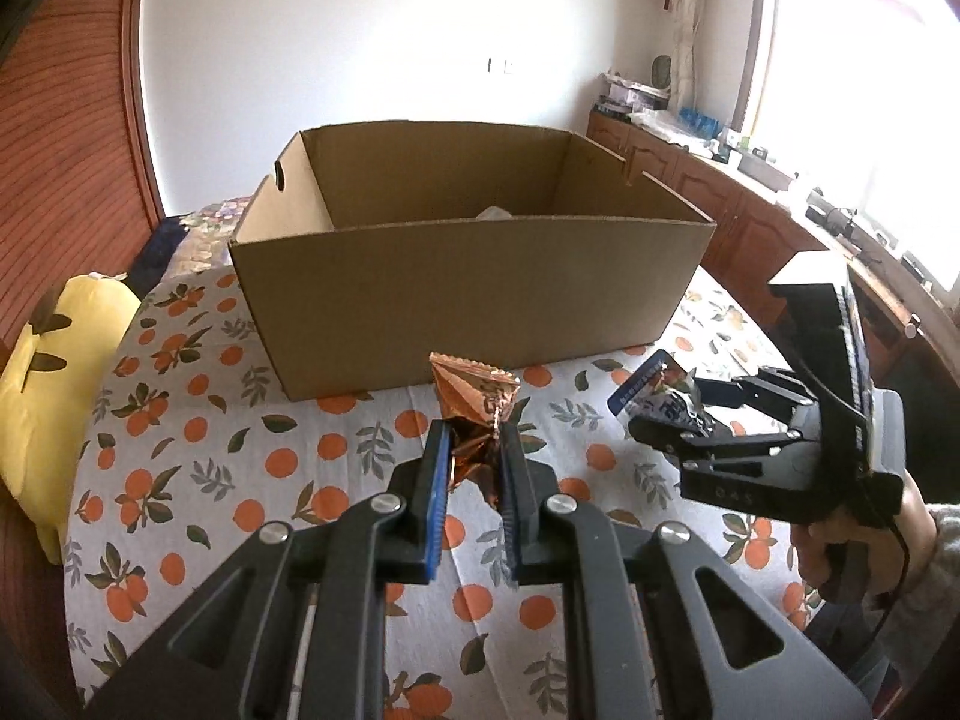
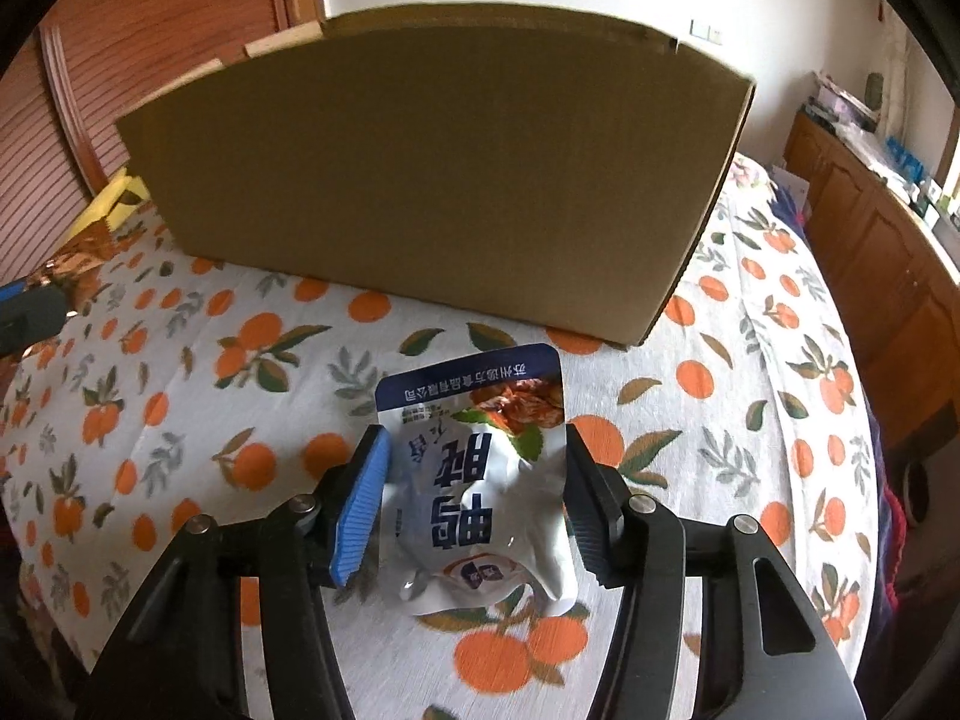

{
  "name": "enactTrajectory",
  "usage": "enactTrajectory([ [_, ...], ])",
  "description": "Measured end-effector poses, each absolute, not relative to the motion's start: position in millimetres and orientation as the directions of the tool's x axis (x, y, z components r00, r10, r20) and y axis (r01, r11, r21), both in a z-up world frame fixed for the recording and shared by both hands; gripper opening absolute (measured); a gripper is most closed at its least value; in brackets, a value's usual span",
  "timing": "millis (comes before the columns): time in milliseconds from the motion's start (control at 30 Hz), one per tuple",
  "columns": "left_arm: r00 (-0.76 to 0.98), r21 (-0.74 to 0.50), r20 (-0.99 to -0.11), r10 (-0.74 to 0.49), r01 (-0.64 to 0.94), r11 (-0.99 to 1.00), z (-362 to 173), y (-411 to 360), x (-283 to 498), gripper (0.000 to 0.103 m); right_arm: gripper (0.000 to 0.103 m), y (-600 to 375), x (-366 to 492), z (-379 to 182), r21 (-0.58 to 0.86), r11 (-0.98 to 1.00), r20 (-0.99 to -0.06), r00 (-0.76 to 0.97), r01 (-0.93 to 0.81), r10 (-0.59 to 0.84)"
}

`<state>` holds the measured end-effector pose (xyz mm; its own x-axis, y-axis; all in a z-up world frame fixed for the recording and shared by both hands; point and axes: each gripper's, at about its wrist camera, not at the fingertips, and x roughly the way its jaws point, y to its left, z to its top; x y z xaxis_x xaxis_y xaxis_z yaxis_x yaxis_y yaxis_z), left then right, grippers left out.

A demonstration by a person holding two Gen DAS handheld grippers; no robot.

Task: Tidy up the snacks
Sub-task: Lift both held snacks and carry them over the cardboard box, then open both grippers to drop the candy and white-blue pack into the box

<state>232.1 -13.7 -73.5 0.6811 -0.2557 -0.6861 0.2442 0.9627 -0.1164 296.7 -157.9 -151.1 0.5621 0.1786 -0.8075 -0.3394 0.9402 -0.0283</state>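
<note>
An open cardboard box (image 1: 468, 276) stands on the orange-print tablecloth; it also fills the back of the right wrist view (image 2: 432, 168). My left gripper (image 1: 474, 444) is shut on a copper foil snack packet (image 1: 477, 402) and holds it in front of the box. My right gripper (image 2: 474, 468) is shut on a white and blue snack pouch (image 2: 480, 492), held above the cloth near the box's right front corner. The right gripper (image 1: 666, 414) with its pouch (image 1: 651, 387) shows at the right of the left wrist view. Something white (image 1: 495, 213) lies inside the box, mostly hidden.
A yellow plush toy (image 1: 54, 372) lies at the table's left edge. Wooden cabinets (image 1: 708, 198) with clutter run under the window on the right. A wooden slatted door (image 2: 120, 60) stands behind on the left.
</note>
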Motion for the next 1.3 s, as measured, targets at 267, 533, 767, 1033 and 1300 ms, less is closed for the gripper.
enactTrajectory([
  [267,0.718,-0.117,-0.643,-0.266,0.252,0.961,-51.3,-9.3,239.7,0.012,0.057,-155.6,276.9,-112.1,-0.018,0.930,-0.764,0.605,-0.368,0.224],
  [533,0.756,-0.102,-0.596,-0.271,0.263,0.959,-26.5,-3.8,264.1,0.012,0.057,-136.9,280.9,-65.2,-0.022,0.912,-0.706,0.652,-0.410,0.276],
  [767,0.786,-0.068,-0.563,-0.256,0.265,0.962,-6.1,3.2,303.1,0.013,0.057,-130.7,304.9,-30.2,-0.019,0.908,-0.651,0.695,-0.419,0.306],
  [1033,0.791,-0.059,-0.566,-0.232,0.241,0.969,-4.9,6.4,348.0,0.013,0.057,-129.8,344.5,-18.0,-0.014,0.905,-0.623,0.712,-0.425,0.325],
  [1300,0.776,-0.062,-0.589,-0.228,0.238,0.969,-16.5,-2.0,383.2,0.013,0.057,-131.6,382.5,-27.4,-0.013,0.905,-0.628,0.707,-0.425,0.324],
])
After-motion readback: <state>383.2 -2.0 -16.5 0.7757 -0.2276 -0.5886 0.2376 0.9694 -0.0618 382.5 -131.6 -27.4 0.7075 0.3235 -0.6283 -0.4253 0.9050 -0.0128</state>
